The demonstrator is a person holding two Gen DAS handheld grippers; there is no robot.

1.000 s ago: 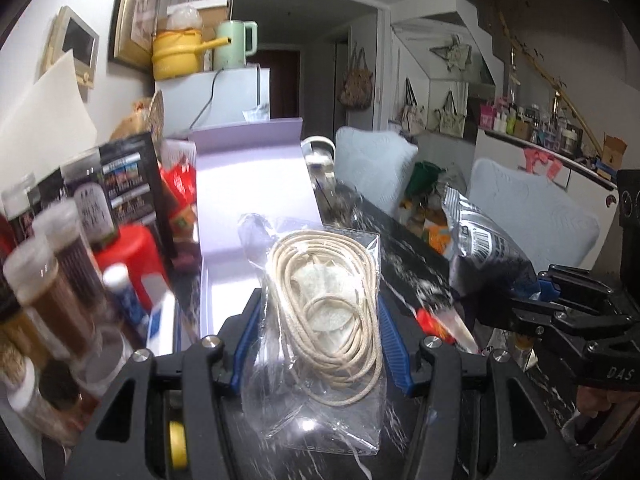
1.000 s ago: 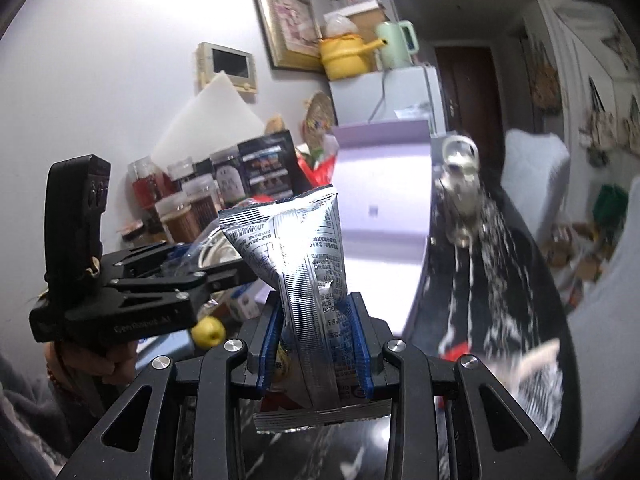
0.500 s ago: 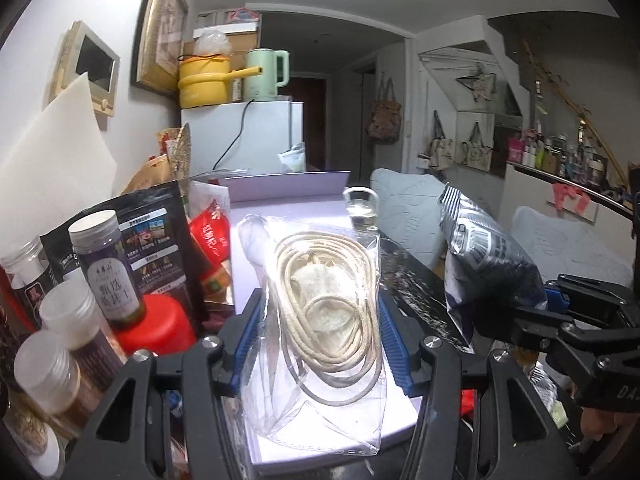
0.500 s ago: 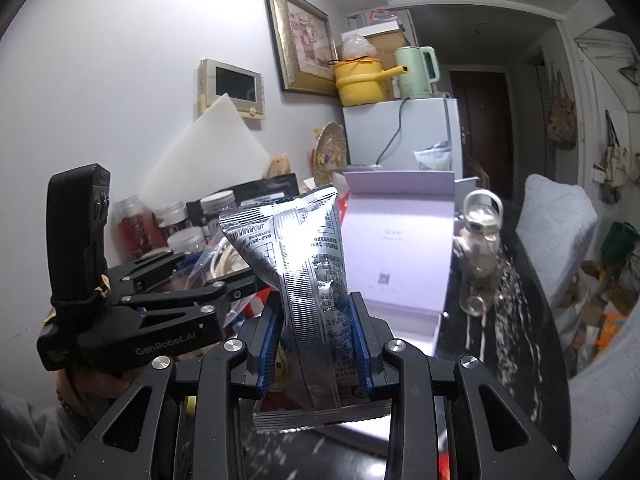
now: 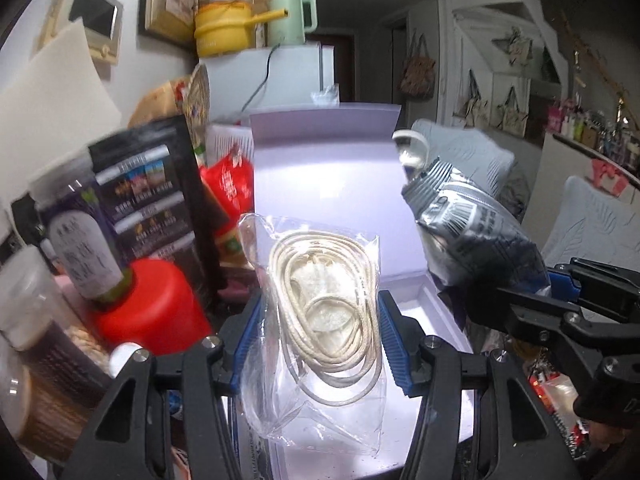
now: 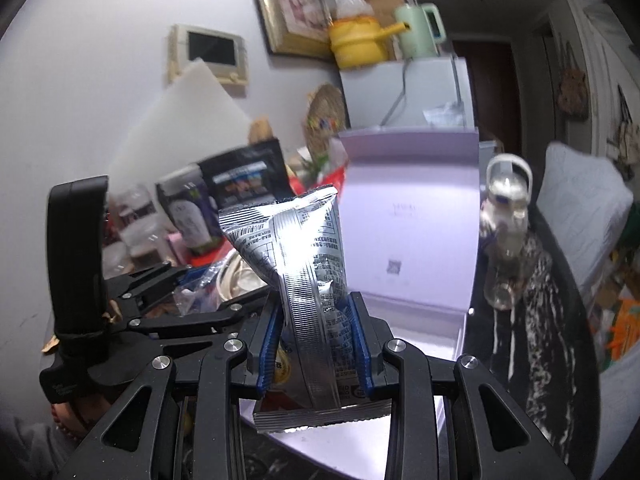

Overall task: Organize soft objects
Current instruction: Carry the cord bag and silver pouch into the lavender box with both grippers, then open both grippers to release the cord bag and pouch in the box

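Observation:
My left gripper (image 5: 322, 340) is shut on a clear plastic bag of coiled cream rope (image 5: 324, 312) and holds it over the open lavender box (image 5: 332, 184). My right gripper (image 6: 316, 340) is shut on a silver foil snack packet (image 6: 304, 264), held upright in front of the same box (image 6: 416, 232). In the left wrist view the packet (image 5: 472, 236) and right gripper (image 5: 560, 304) sit at the right. In the right wrist view the left gripper (image 6: 168, 296) is at the left, beside the packet.
Jars, a red lid (image 5: 148, 312) and a black pouch (image 5: 156, 208) crowd the table's left side. A clear water bottle (image 6: 504, 236) stands right of the box on the dark marbled table (image 6: 536, 320). A white fridge (image 5: 288, 76) stands behind.
Both grippers have moved forward toward the lavender box with their loads still held. The rope bag now hangs over the box's tray, and the box looms larger in both views.

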